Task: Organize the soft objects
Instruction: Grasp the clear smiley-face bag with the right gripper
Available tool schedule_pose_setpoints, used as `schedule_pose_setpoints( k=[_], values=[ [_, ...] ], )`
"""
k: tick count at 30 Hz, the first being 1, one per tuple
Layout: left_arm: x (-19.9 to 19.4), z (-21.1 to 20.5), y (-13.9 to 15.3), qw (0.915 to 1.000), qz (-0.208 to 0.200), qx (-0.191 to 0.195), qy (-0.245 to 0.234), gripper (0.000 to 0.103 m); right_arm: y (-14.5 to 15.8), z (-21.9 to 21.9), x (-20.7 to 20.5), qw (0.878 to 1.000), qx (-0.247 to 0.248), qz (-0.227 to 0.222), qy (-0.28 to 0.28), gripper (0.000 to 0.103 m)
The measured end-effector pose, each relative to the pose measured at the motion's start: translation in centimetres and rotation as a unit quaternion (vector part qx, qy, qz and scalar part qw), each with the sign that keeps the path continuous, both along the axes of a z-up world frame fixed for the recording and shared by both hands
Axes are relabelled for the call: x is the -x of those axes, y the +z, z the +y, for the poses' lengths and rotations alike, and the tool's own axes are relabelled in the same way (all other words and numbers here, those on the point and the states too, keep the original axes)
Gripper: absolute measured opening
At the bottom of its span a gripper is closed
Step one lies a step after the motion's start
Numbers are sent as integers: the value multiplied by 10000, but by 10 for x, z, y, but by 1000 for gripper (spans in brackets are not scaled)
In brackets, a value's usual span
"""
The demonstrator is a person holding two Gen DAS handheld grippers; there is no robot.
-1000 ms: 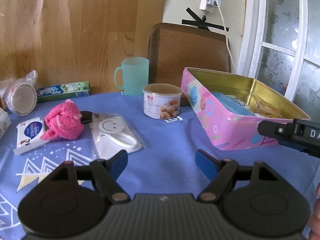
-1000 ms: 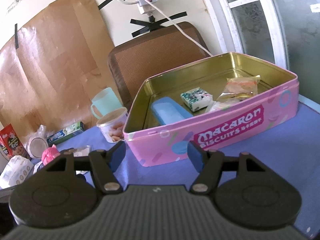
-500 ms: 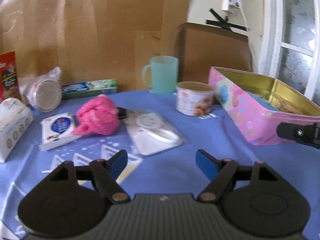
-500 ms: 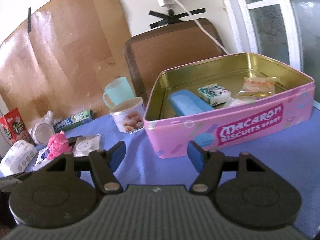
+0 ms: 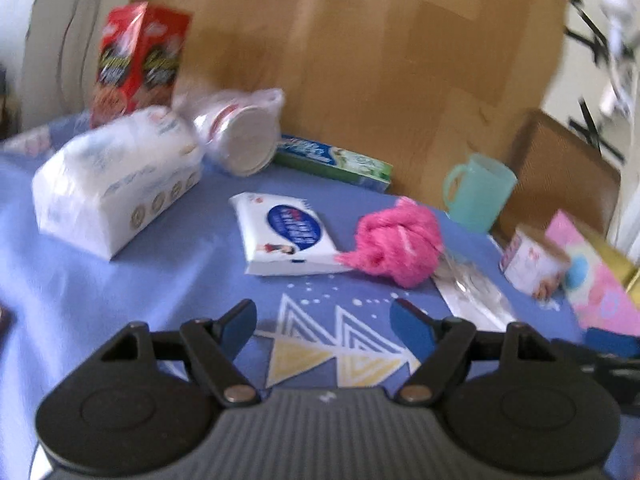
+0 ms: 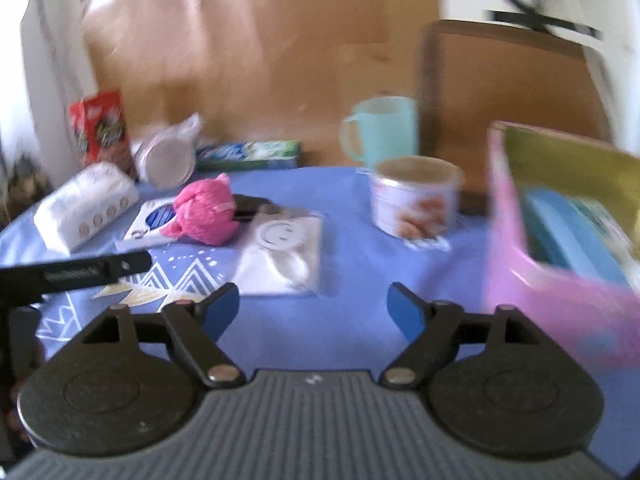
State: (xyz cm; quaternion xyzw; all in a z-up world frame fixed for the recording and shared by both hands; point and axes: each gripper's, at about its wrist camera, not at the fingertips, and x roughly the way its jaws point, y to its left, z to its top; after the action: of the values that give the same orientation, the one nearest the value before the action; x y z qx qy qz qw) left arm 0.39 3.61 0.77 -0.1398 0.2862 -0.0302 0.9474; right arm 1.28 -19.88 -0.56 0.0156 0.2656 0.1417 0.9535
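A fluffy pink soft thing [image 5: 398, 242] [image 6: 206, 214] lies on the blue tablecloth against a white wet-wipes pack [image 5: 284, 234] [image 6: 150, 222]. A white tissue pack [image 5: 116, 192] [image 6: 86, 208] lies further left. A clear bag with a smiley [image 6: 282, 254] is just right of the pink thing. The pink biscuit tin [image 6: 520, 272] stands open at the right with a blue item [image 6: 568, 240] inside. My left gripper [image 5: 322, 314] hovers before the wipes and the pink thing, jaws closing slightly, nothing between them. My right gripper [image 6: 313, 298] is near the smiley bag, jaws opening and empty.
Along the back stand a red snack box [image 5: 138, 60], a wrapped bowl [image 5: 240, 136], a toothpaste box [image 5: 334, 160] and a teal cup [image 6: 382, 128]. A snack can [image 6: 416, 196] sits left of the tin. A brown chair back [image 6: 500, 92] stands behind the table.
Both views have swung left, away from the tin and toward the tissue pack, wipes and pink thing. The right gripper's jaws stand wider than before. Both frames are motion-blurred now.
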Motion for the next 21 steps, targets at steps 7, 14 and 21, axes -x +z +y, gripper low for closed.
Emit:
schedule_pose_setpoints(
  k=[7, 14, 21],
  values=[
    [2, 3, -1, 9999, -55, 95, -15, 76, -18, 34, -52, 9972, 426, 500, 351, 90],
    [2, -1, 1, 9998, -125, 16, -185, 78, -18, 20, -8, 9984, 267, 372, 334, 73],
    [4, -13, 1, 9882, 280, 955, -1162, 80, -19, -12, 49, 9984, -386, 378, 182, 62]
  ],
)
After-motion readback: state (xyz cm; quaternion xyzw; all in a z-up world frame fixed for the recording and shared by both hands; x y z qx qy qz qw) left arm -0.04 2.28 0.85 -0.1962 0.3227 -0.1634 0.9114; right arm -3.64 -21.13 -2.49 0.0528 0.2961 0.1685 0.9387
